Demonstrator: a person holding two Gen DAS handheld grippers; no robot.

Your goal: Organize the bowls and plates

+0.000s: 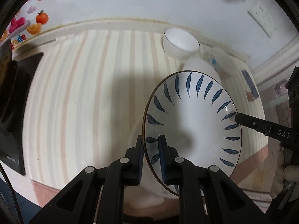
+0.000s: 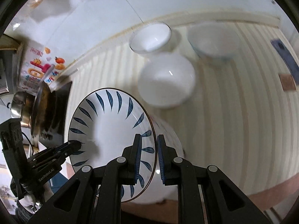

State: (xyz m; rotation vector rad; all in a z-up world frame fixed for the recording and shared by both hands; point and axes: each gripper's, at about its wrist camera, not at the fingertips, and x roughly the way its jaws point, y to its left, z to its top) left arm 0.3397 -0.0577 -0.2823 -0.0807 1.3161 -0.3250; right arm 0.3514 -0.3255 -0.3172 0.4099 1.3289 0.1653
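Observation:
A white bowl with blue leaf marks [image 1: 194, 123] is held above the striped table between both grippers. My left gripper [image 1: 151, 158] is shut on its left rim. My right gripper [image 2: 148, 158] is shut on its right rim; it shows in the left wrist view [image 1: 237, 118] at the bowl's right edge. The bowl [image 2: 110, 130] also fills the lower left of the right wrist view, with the left gripper [image 2: 78, 144] at its far rim. A plain white bowl [image 2: 166, 82] sits beyond it, a small white bowl [image 2: 151, 37] at the wall, and a blue-rimmed bowl [image 2: 213, 41] to the right.
The striped tablecloth [image 1: 89, 93] covers the table up to the white wall. A black tray [image 1: 11, 112] lies at the left edge. A steel pot [image 2: 24, 108] and a printed carton [image 2: 37, 69] stand at the left. A dark flat object [image 2: 286, 59] lies at the far right.

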